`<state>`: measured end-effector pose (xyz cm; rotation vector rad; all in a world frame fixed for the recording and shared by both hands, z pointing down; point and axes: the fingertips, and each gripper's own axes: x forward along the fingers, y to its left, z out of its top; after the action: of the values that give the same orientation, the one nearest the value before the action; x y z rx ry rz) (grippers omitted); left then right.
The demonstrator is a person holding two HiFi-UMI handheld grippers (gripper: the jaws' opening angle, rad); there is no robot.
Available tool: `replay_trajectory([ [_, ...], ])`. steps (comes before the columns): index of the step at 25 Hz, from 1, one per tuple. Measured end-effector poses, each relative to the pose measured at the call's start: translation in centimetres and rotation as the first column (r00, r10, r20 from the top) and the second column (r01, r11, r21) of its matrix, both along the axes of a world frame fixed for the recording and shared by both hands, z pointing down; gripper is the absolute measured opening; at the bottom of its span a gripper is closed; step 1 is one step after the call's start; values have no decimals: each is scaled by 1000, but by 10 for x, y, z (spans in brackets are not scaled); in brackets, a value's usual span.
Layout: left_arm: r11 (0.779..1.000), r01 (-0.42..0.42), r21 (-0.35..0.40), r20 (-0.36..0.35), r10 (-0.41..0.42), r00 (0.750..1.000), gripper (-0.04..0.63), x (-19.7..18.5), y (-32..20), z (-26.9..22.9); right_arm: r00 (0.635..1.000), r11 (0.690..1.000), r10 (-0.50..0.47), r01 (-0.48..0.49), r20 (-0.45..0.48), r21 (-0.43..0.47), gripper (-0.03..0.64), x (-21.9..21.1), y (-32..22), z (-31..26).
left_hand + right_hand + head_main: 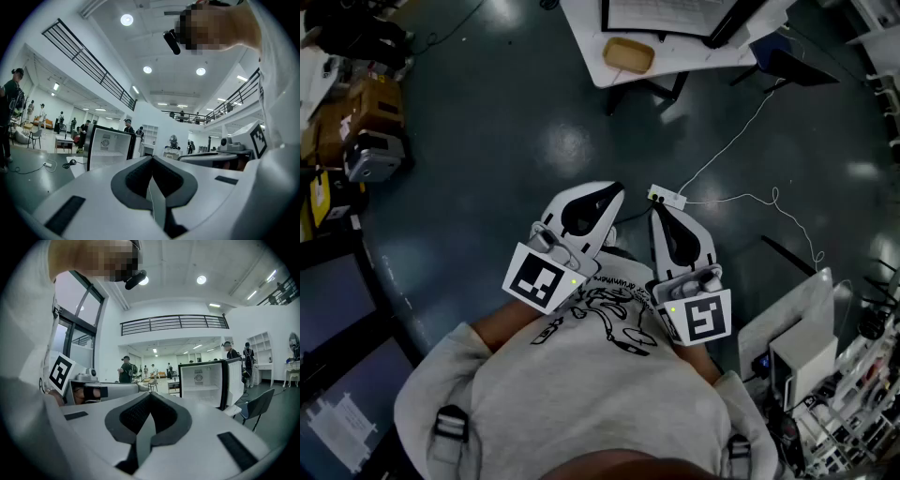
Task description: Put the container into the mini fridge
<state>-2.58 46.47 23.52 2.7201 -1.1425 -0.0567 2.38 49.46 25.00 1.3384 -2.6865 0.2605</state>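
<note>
We hold the 2 claws close against our chest, side by side, tips pointing away from the body. The left claw [151, 158] has its jaws pressed together with nothing between them. The right claw [150, 397] is closed the same way, also gripping nothing. The container [628, 55], a shallow tan tray, lies on the white desk [694, 56] ahead of us, near that desk's edge and well apart from both claws. The mini fridge [206, 380] stands across the room with its door swung open and its white inside showing. On the dark floor just beyond the claw tips lies a white power strip [667, 197] with a thin cable running off it. Several people stand in the background.
</note>
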Motion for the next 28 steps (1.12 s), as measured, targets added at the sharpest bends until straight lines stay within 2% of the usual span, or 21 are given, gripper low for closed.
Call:
replay_trajectory([
  [9,1000,-17,-5,-5,17,1000,14,-5,-23,-1,999,1000,18,-18,27,3,28,-7,-26,-3],
  [20,999,-27,-24,5,27,1000,14,-34,-111,9,999,1000,10,-10,38,-4,28,-38,-109,-1],
  [28,999,-47,-7,0,47,999,14,-57,-162,3,999,999,35,-35,34,-3,28,-57,-160,-3],
])
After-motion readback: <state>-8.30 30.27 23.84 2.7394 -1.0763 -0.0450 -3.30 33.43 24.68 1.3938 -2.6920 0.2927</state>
